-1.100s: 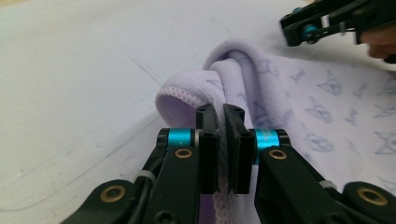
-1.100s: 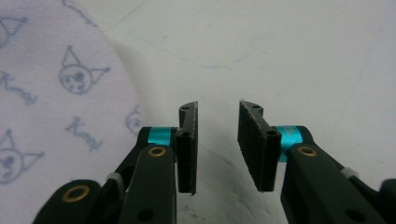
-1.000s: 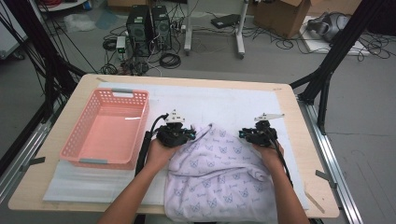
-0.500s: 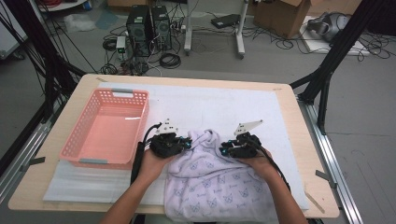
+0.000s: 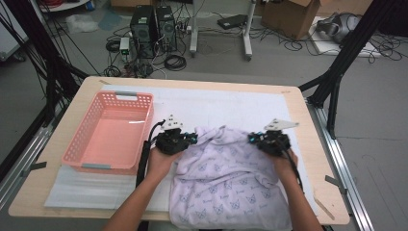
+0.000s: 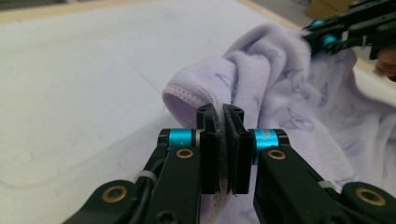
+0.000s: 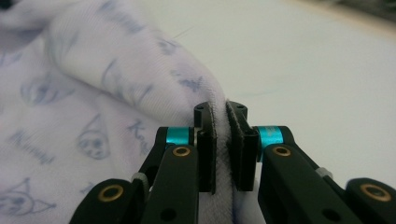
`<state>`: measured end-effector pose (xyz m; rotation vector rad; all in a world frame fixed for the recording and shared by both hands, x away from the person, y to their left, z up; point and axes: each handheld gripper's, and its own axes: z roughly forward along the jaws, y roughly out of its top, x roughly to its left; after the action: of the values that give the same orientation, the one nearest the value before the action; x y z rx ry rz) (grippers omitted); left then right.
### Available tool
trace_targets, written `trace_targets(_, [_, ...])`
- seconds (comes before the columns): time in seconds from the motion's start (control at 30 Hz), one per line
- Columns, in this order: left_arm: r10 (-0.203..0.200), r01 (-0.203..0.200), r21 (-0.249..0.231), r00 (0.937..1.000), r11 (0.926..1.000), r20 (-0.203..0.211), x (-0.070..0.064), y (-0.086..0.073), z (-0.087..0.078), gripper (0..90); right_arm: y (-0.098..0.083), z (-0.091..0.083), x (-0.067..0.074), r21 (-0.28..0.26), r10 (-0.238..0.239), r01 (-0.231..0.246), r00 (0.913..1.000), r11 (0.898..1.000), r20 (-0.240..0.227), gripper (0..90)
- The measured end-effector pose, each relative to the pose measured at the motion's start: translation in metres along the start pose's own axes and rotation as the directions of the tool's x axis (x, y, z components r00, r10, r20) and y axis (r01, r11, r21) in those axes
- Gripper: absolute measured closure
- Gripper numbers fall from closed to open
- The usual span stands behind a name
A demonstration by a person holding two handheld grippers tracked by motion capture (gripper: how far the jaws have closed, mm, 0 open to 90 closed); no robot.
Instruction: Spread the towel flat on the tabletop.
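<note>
On the white mat (image 5: 231,108) that covers the table (image 5: 308,120), a lilac printed cloth (image 5: 231,178) lies bunched in front of me, its near part hanging off the table's near edge. From the high view I see my left claw (image 5: 192,138) at the cloth's upper left corner and my right claw (image 5: 254,139) at its upper right corner, with the far edge humped up between them; a pink basket (image 5: 111,132) sits just to the left, apart from the cloth. That view hides the pads. The left gripper view shows my left claw (image 6: 223,122) clamped on a stitched hem, the fabric rolling away to the right toward my other claw. In the right gripper view my right claw (image 7: 220,122) has just been closing, and it now pinches a fold, with the printed cloth (image 7: 79,107) spreading to its left over bare mat.
</note>
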<state>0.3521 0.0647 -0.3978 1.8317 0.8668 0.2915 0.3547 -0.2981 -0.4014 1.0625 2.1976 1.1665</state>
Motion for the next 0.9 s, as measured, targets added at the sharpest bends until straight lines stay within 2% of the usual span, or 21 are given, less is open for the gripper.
trace_targets(0.07, [0.001,-0.002,-0.028,0.9999,0.9996,-0.012,-0.001,0.008,0.002,85.3,0.002,-0.019,-0.016,-0.052,0.039,-0.036,0.9963,0.998,0.076,82.7])
trace_targets(0.13, [0.003,-0.003,-0.042,0.9999,0.9991,-0.011,-0.002,0.012,0.003,85.3,0.003,-0.033,-0.025,-0.078,0.059,-0.052,0.9945,0.996,0.086,82.6])
trace_targets(0.2, [0.013,-0.013,-0.024,0.9999,0.9996,-0.003,-0.004,0.012,0.002,85.3,0.001,-0.043,-0.025,-0.082,0.043,-0.036,0.9953,0.996,0.086,82.4])
trace_targets(0.23, [0.013,-0.013,-0.013,0.9999,0.9998,0.004,-0.005,0.009,0.002,85.3,-0.001,-0.047,-0.022,-0.072,0.02,-0.014,0.9964,0.997,0.082,82.4])
trace_targets(0.33, [0.02,-0.021,0.027,0.9995,0.9994,0.025,-0.01,-0.002,-0.002,85.2,-0.013,-0.052,-0.011,-0.027,-0.031,0.032,0.9989,0.999,0.034,82.2])
trace_targets(0.37, [0.024,-0.025,0.039,0.9991,0.9989,0.035,-0.012,-0.007,-0.005,85.2,-0.021,-0.053,-0.006,-0.015,-0.045,0.045,0.999,0.999,-0.002,82.2])
trace_targets(0.5, [0.032,-0.037,0.079,0.9979,0.9962,0.057,-0.019,-0.028,-0.015,85.0,-0.05,-0.058,0.009,0.041,-0.046,0.049,0.9959,0.998,-0.078,82.1])
trace_targets(0.63, [-0.008,0.0,0.087,0.9956,0.9962,0.093,-0.022,-0.043,-0.024,84.8,-0.069,-0.065,0.02,0.077,-0.051,0.06,0.9921,0.995,-0.114,82.1])
trace_targets(0.73, [-0.014,0.003,0.103,0.9949,0.9947,0.1,-0.023,-0.049,-0.026,84.5,-0.076,-0.069,0.025,0.066,-0.043,0.052,0.9901,0.996,-0.134,82.1])
trace_targets(0.8, [-0.002,-0.01,0.102,0.9936,0.9947,0.113,-0.024,-0.05,-0.026,83.7,-0.079,-0.069,0.026,0.068,-0.04,0.05,0.9895,0.996,-0.139,82.0])
trace_targets(0.83, [0.008,-0.019,0.093,0.9933,0.9955,0.115,-0.025,-0.049,-0.027,81.9,-0.081,-0.069,0.026,0.074,-0.033,0.044,0.9893,0.996,-0.142,81.9])
trace_targets(0.9, [0.014,-0.02,0.059,0.9954,0.998,0.095,-0.024,-0.044,-0.029,69.1,-0.082,-0.068,0.025,0.075,-0.026,0.037,0.9887,0.996,-0.148,80.5])
